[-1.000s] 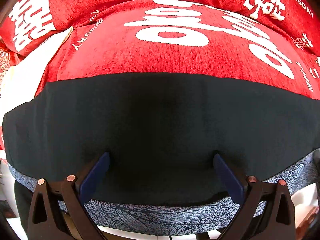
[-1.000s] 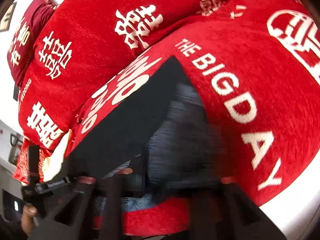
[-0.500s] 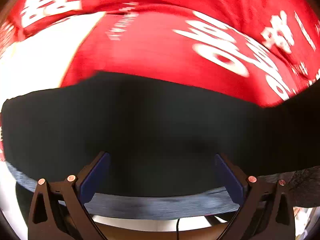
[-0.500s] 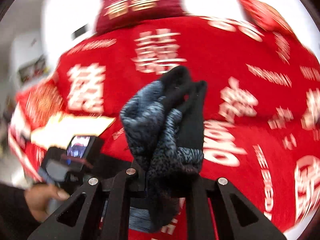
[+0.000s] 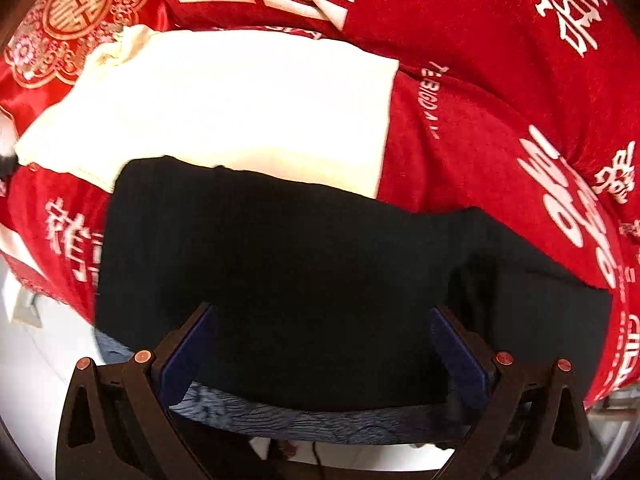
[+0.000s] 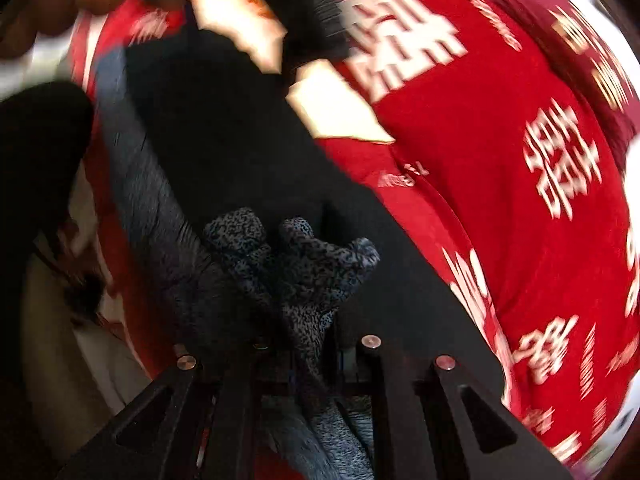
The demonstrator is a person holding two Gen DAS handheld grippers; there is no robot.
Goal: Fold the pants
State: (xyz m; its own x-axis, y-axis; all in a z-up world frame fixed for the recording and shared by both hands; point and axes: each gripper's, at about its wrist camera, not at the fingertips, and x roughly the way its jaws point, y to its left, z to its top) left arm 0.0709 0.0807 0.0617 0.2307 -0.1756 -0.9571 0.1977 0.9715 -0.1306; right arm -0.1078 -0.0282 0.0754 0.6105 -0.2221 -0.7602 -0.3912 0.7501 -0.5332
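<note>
The black pants (image 5: 320,264) lie flat on the red blanket (image 5: 480,120), with a blue-grey patterned edge (image 5: 320,420) nearest the camera. My left gripper (image 5: 320,344) hovers over them, open wide, its blue pads (image 5: 188,348) apart with only flat cloth beneath. In the blurred right wrist view, my right gripper (image 6: 300,344) is shut on a bunched fold of the patterned pants fabric (image 6: 296,272), held above the black pants (image 6: 224,140).
A cream cloth (image 5: 240,108) lies on the blanket just beyond the pants, partly under their far edge. A red embroidered pillow (image 5: 76,12) sits at the far left. The bed's edge and pale floor (image 5: 32,360) show at lower left. A dark sleeve (image 6: 40,140) is at the left.
The left gripper has slid left along the pants, still open, bringing the cream cloth into view. The right gripper has rolled and swept across with the bunched fabric still in it.
</note>
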